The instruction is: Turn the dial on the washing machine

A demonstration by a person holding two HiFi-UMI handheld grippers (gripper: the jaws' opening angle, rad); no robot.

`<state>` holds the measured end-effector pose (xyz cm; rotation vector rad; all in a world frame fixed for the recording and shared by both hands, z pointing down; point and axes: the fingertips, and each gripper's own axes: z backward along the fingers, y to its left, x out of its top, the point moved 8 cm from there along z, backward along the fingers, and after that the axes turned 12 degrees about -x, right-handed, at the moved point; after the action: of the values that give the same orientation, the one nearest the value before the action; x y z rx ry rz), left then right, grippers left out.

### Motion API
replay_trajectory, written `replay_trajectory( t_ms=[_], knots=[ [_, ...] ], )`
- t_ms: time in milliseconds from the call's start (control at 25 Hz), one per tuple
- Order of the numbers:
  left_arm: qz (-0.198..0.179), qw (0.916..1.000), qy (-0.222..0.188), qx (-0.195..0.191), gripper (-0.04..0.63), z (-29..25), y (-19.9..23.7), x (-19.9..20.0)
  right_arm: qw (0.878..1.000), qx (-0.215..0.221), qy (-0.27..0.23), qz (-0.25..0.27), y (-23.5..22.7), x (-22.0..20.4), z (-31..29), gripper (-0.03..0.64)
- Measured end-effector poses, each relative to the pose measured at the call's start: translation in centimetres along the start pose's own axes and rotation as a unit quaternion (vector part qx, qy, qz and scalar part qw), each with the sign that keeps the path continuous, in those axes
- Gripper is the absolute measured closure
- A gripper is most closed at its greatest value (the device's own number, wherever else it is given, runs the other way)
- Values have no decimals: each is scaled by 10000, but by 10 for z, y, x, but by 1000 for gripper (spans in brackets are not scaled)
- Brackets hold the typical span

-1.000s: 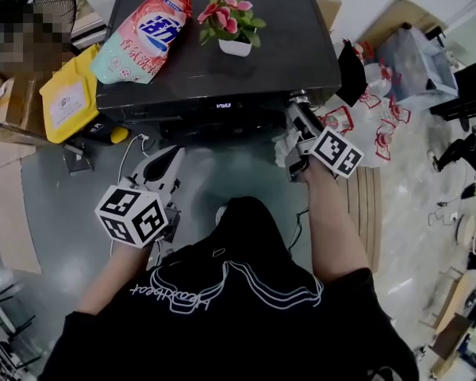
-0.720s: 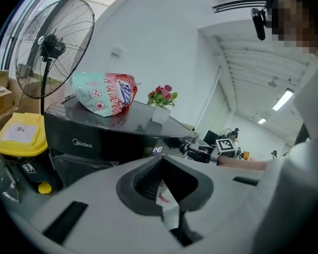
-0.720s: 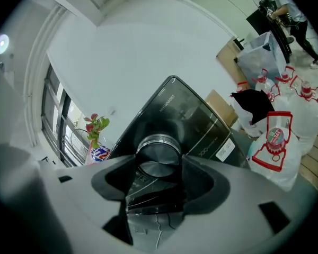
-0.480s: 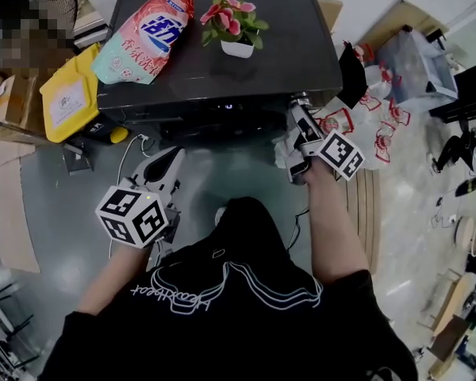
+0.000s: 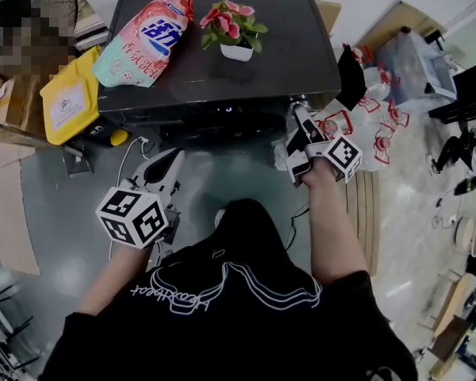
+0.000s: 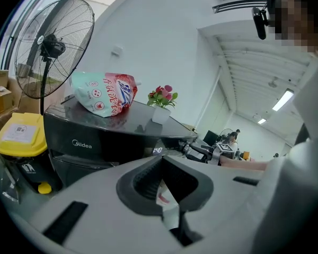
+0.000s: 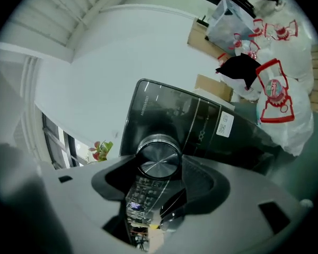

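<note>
The black washing machine (image 5: 222,70) stands in front of me, its top facing up in the head view. Its round metal dial (image 7: 158,153) sits at the front right corner of the control panel (image 5: 299,101). My right gripper (image 7: 159,165) reaches level to it and is shut on the dial, one jaw pressed against each side. In the head view that gripper (image 5: 300,111) is at the machine's right front corner. My left gripper (image 5: 172,163) hangs lower, in front of the machine's left half, shut with nothing in it; its tips (image 6: 161,160) meet.
On the machine's top lie a detergent pouch (image 5: 143,38) and a small potted flower (image 5: 232,30). A yellow bin (image 5: 67,94) stands at the left, beside it a standing fan (image 6: 47,46). Plastic bags (image 5: 377,125) and cardboard boxes crowd the floor at the right.
The right gripper has rolled about its own axis while staying on the dial; its marker cube shows tilted further. The left gripper has kept still.
</note>
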<state>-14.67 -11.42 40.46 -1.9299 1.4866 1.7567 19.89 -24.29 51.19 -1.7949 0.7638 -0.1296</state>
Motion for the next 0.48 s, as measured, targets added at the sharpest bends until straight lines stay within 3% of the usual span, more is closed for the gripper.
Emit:
replay_trajectory(
  t_ms=[240,480],
  knots=[
    [-2,10000,17,22,590,0,0,0,9996,46,39,-278,-3,0,0,341],
    [-10,10000,7,2,591,0,-2,-1,9999,-47,27,140,0,2,1,334]
  ],
)
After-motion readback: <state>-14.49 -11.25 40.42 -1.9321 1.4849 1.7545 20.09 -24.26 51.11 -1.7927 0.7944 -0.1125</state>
